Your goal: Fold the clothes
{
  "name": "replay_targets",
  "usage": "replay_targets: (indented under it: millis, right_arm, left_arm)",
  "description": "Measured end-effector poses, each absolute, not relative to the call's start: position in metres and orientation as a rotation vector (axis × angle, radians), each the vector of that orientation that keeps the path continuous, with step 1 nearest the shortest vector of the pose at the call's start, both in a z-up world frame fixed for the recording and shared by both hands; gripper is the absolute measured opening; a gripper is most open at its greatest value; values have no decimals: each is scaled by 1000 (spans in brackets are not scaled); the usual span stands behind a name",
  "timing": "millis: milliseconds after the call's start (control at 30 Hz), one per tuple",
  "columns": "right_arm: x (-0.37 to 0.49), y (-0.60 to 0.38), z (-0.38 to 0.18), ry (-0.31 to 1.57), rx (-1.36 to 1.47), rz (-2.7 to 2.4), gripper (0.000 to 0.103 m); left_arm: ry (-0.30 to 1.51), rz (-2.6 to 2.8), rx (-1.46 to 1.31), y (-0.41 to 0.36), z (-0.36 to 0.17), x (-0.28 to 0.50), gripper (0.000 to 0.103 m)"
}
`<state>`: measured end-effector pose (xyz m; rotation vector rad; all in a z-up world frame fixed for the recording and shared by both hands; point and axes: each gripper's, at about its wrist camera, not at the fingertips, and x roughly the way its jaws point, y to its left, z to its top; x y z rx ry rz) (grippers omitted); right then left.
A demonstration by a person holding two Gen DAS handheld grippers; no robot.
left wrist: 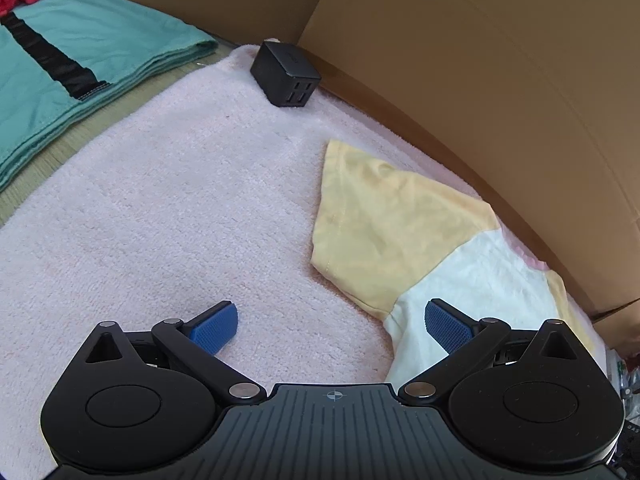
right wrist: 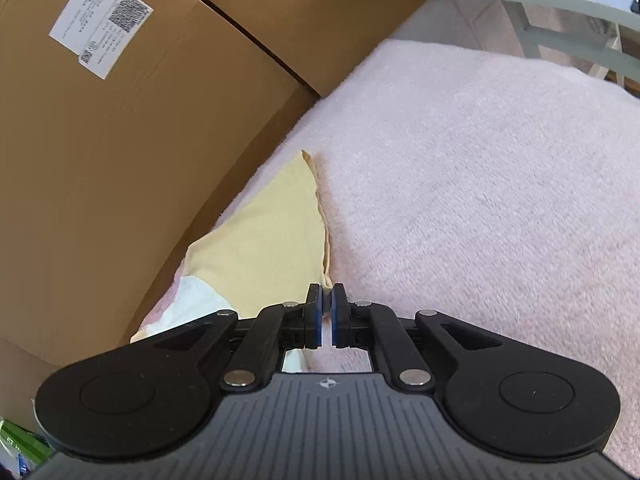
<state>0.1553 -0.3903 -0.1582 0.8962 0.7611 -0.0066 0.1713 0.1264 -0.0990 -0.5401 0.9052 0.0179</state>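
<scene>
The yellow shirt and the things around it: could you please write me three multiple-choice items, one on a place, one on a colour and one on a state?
1. Where does the black cube sit?
A. on the pink towel, by the cardboard box
B. on the teal cloth
C. on the yellow shirt

2. What colour are the left gripper pads?
A. red
B. blue
C. white

3. How do the right gripper jaws stand?
A. wide open above the towel
B. shut on nothing
C. shut on the shirt's edge

Answers:
1 A, the cube rests on the towel's far end next to the box.
2 B, both pads show blue.
3 C, the yellow hem runs in between the closed pads.
</scene>
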Motion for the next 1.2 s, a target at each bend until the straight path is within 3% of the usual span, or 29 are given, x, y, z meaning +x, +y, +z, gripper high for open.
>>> replay_targets:
  millis: [100, 167, 233, 467, 600, 733, 833, 967, 1033, 1133, 1200]
  right_arm:
    - [154, -395, -157, 738, 924, -8, 8]
    - [153, -399, -154, 725, 932, -27, 17]
    - [146, -403, -146, 687, 902, -54, 36]
    - [109, -389, -125, 617, 881, 55, 45]
    - [94, -375, -121, 609, 882, 129, 60]
    - [78, -367, -114, 593, 889, 178, 61]
    - [71, -364, -113, 583, 901, 203, 61]
    - [61, -360, -113, 577, 896, 223, 63]
    - [59, -358, -118, 586, 914, 234, 64]
    - [57, -355, -125, 599, 940, 246, 64]
    - [55, -354, -129, 605, 957, 246, 64]
  left_arm:
    - [907, 14, -581, 136, -99, 170, 103]
    - [908, 20, -613, 146, -99, 168, 103]
    - [910, 26, -648, 156, -99, 167, 103]
    - [927, -50, -783, 163, -105, 185, 103]
    - [943, -144, -861, 160, -111, 198, 102]
    - [974, -218, -898, 155, -120, 208, 85]
    - [989, -228, -918, 157, -124, 212, 65]
    - [1001, -210, -954, 163, -132, 212, 53]
    - [991, -189, -963, 165, -132, 212, 52]
    - [971, -156, -972, 168, -129, 211, 63]
    - [963, -122, -958, 168, -125, 210, 63]
